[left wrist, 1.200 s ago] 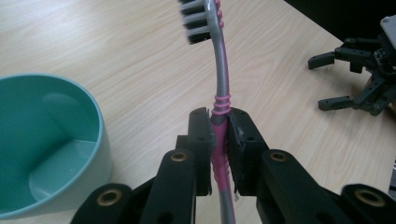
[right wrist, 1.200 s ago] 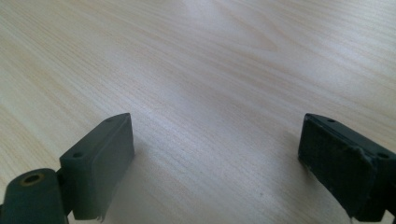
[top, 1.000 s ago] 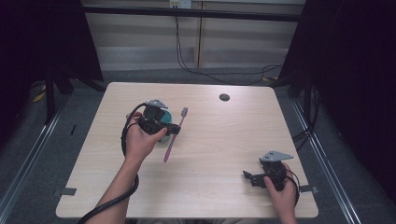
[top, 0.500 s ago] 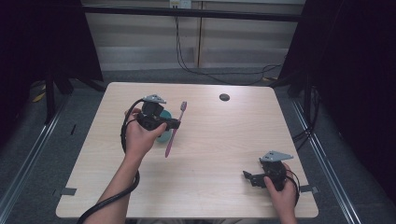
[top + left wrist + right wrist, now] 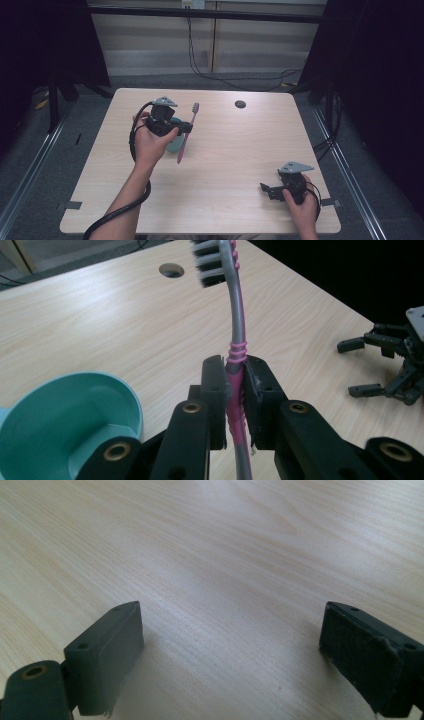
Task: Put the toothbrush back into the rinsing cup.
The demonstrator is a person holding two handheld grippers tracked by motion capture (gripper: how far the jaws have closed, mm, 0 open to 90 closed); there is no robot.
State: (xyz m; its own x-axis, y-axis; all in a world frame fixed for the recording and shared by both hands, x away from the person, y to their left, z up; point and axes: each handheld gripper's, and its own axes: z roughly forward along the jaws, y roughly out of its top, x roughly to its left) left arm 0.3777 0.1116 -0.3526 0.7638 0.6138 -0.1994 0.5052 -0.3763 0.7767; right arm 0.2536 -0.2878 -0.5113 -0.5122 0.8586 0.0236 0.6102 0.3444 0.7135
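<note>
My left gripper (image 5: 186, 129) is shut on a pink and grey toothbrush (image 5: 192, 116) and holds it above the left half of the table. In the left gripper view the jaws (image 5: 234, 375) pinch the pink grip part of the toothbrush (image 5: 237, 315), with the bristle head at the top, pointing away from me. A teal cup (image 5: 75, 415) stands just below and to the left of the jaws, its mouth open; in the high view the cup (image 5: 175, 143) is half hidden behind the hand. My right gripper (image 5: 268, 191) rests open at the table's near right, with bare wood between its jaws (image 5: 230, 630).
The light wooden table (image 5: 230, 150) has a small round cable hole (image 5: 240, 104) near its far edge. Dark curtains and black frame posts stand on both sides. Each gripper trails a black cable toward the near edge.
My left gripper has carried the toothbrush a little further from me, toward the table's far side. The right gripper has stayed where it was.
</note>
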